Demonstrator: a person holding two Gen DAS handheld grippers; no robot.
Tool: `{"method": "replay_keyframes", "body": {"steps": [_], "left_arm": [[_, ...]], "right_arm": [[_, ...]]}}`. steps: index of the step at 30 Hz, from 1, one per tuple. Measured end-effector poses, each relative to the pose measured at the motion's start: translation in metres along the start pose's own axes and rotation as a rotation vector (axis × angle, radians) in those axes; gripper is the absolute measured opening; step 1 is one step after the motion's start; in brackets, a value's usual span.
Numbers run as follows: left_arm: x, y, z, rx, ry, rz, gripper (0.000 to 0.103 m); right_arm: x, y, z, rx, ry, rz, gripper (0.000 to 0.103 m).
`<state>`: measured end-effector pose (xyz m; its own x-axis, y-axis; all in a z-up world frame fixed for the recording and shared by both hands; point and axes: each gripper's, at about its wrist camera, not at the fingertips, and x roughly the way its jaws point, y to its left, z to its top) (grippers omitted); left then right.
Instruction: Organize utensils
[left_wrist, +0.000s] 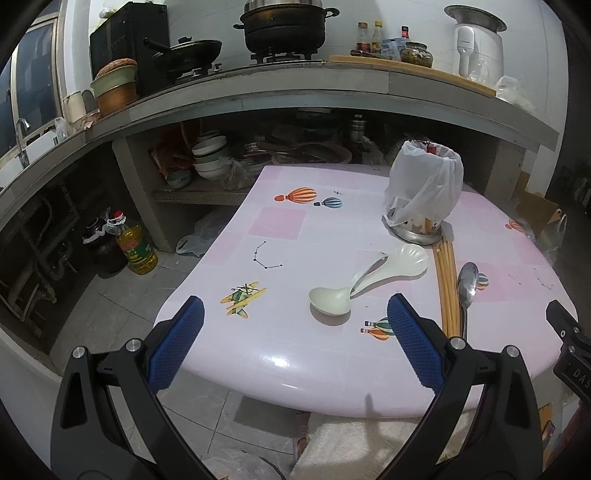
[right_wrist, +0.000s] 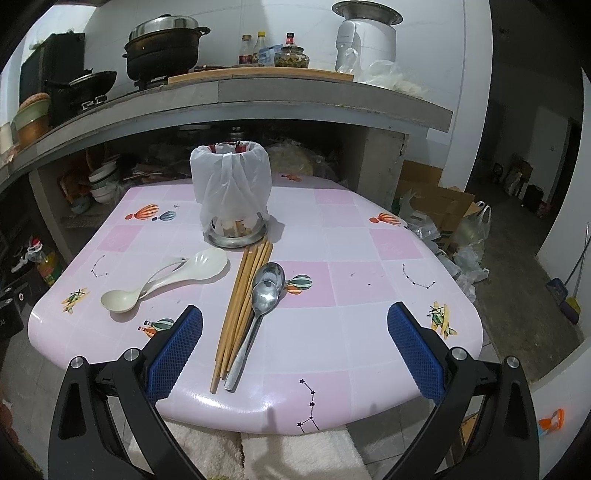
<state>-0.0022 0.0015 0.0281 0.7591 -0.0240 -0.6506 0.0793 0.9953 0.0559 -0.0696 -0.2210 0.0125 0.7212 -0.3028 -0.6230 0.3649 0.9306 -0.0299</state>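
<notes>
On the pink table (left_wrist: 295, 240) (right_wrist: 369, 236) stands a metal utensil holder covered by a white plastic bag (left_wrist: 424, 188) (right_wrist: 231, 188). In front of it lie a white rice paddle (left_wrist: 395, 264) (right_wrist: 199, 267) and a white ladle (left_wrist: 330, 301) (right_wrist: 120, 299), a bundle of wooden chopsticks (left_wrist: 447, 288) (right_wrist: 240, 306), and two metal spoons (left_wrist: 467, 282) (right_wrist: 264, 293). My left gripper (left_wrist: 295, 314) is open and empty, above the table's near edge, in front of the ladle. My right gripper (right_wrist: 295, 323) is open and empty, just right of the chopsticks and spoons.
Behind the table runs a concrete counter (left_wrist: 258, 96) (right_wrist: 295, 96) with pots, bottles and a white appliance; bowls and plates sit on the shelf under it. An oil bottle (left_wrist: 135, 245) stands on the floor at left. Cardboard boxes and bags (right_wrist: 443, 218) lie at right.
</notes>
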Motion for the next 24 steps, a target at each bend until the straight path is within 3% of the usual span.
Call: {"method": "replay_keyframes", "body": {"steps": [24], "left_arm": [[0.003,-0.014,-0.005,0.025,0.013,-0.063,0.095]], "right_arm": [[0.0,-0.001,0.0,-0.001,-0.003,-0.007,0.098]]}}
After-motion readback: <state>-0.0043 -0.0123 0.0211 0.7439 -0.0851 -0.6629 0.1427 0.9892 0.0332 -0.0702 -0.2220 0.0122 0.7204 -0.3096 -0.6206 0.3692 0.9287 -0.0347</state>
